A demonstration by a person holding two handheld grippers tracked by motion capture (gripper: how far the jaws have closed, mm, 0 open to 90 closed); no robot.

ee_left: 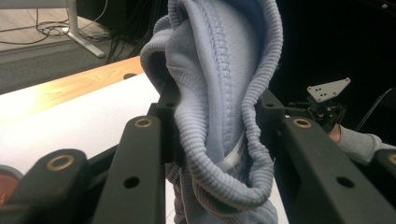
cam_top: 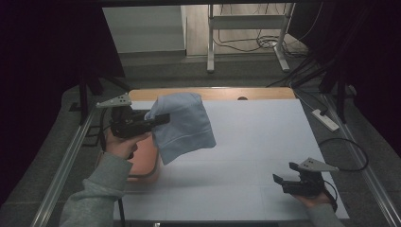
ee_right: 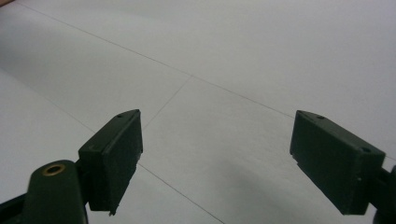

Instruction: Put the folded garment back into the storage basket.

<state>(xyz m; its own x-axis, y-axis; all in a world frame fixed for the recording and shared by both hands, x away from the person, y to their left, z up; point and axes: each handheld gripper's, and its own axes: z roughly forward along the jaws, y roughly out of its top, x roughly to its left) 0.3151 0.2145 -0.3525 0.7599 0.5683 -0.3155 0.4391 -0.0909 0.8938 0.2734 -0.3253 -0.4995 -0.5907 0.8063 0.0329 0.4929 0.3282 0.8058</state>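
A light blue knitted garment (cam_top: 185, 126) hangs in the air over the table's left side, bunched up with its ribbed hem drooping. My left gripper (cam_top: 161, 119) is shut on it, held level and well above the table. In the left gripper view the folded knit (ee_left: 219, 93) is squeezed between the two black jaws of the left gripper (ee_left: 215, 114) and hides their tips. My right gripper (cam_top: 283, 182) rests low near the table's front right corner. Its jaws stand open with nothing between them, over the bare white sheet, in the right gripper view (ee_right: 217, 156).
A white sheet (cam_top: 255, 142) covers the table, with a wooden strip (cam_top: 213, 93) along the far edge. An orange-red container (cam_top: 144, 163) sits at the left edge, below the left hand. Metal rails run down both sides. A power strip (cam_top: 326, 119) and cables lie on the floor at right.
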